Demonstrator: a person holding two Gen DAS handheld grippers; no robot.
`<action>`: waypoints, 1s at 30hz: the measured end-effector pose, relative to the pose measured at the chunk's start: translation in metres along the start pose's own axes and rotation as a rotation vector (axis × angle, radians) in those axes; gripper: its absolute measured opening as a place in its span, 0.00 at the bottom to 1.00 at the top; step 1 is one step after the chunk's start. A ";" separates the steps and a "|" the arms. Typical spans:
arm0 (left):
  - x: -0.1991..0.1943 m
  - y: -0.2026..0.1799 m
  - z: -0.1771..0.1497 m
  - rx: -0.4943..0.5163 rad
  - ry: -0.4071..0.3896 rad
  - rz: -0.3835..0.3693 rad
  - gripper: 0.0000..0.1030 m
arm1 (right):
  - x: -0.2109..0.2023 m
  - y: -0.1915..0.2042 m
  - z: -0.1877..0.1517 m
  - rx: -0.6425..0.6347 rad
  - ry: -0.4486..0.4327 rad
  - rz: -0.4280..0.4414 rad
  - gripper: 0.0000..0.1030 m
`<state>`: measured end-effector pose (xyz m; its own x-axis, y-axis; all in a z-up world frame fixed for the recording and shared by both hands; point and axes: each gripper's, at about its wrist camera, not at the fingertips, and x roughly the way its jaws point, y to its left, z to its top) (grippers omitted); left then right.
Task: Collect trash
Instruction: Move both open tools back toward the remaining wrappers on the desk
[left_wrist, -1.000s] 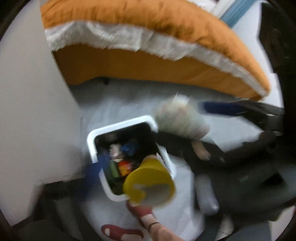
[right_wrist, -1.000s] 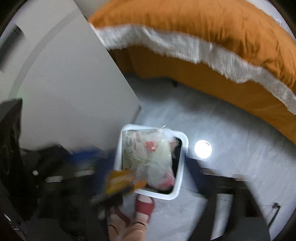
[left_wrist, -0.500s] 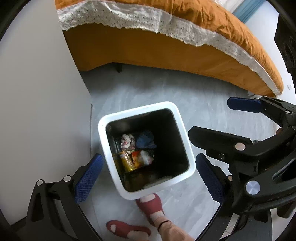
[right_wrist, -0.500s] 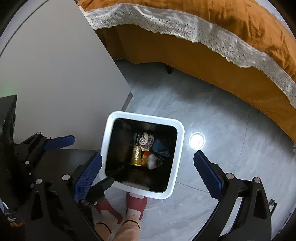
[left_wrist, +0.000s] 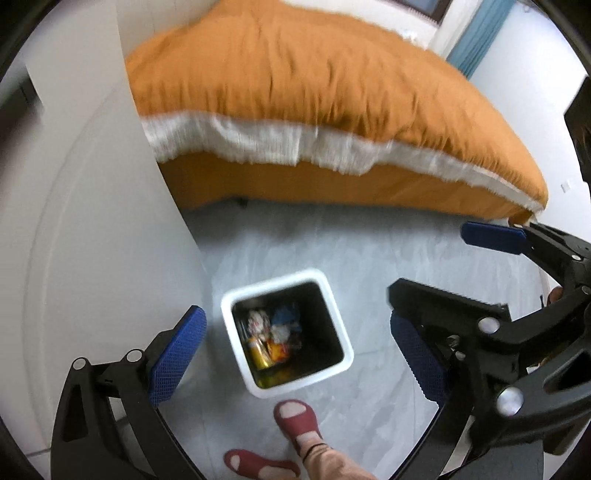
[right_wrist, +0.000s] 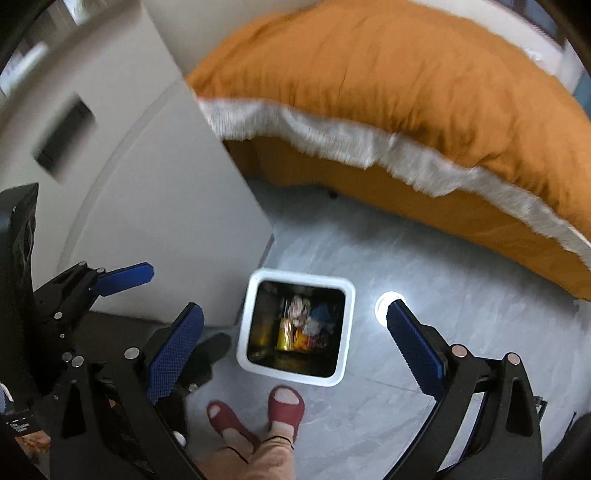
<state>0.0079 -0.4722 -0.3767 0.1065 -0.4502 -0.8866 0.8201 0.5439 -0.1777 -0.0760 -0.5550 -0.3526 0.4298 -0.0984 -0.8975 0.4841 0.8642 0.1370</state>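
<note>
While you hold both tools above the floor, the white square bin (left_wrist: 343, 350) sits below & between the blue pads, on the grey marbled floor (left_wrist: 369, 258). Your left tongs (left_wrist: 295, 354) are spread wide w/ nothing between them; one blue pad sits left of the bin, the other right, both apart from its rim. Your right tongs (right_wrist: 295, 339) are spread wide too, empty, pads on either side of the bin in the right wrist view (right_wrist: 352, 295).

Trash (left_wrist: 271, 339) lies at the bottom of the bin: a yellow can-like item, orange/red wrappers, a blue scrap, crumpled whitish bits. Same heap in the right wrist view (right_wrist: 301, 330). Too blurred to name each piece.

Your red slippers (right_wrist: 284, 406) stand just beside the bin's near edge; one toe is almost at the rim. In the left wrist view one slipper (left_wrist: 297, 421) is close to the bin, the other further back.

A white cabinet panel (right_wrist: 166, 206) stands left of the bin, its lower corner near the rim. The bed w/ orange cover (left_wrist: 314, 92) & white lace trim runs across the top, well apart from the bin. A round bright glare spot (right_wrist: 382, 306) lies on the floor just right of the bin, partly behind a right pad. The right tool also shows at the right edge of the left wrist view, the left tool at the left edge of the right wrist view.
</note>
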 end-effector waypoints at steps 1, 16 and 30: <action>-0.020 -0.003 0.006 0.003 -0.032 0.013 0.95 | -0.012 0.001 0.002 0.005 -0.022 -0.006 0.96; -0.262 0.008 0.033 -0.072 -0.408 0.259 0.95 | -0.210 0.082 0.055 -0.066 -0.399 0.141 0.96; -0.378 0.114 -0.047 -0.349 -0.520 0.548 0.95 | -0.243 0.240 0.071 -0.356 -0.465 0.364 0.96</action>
<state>0.0349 -0.2063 -0.0824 0.7562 -0.2810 -0.5909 0.3645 0.9309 0.0237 -0.0097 -0.3589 -0.0721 0.8384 0.0961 -0.5366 0.0014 0.9840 0.1784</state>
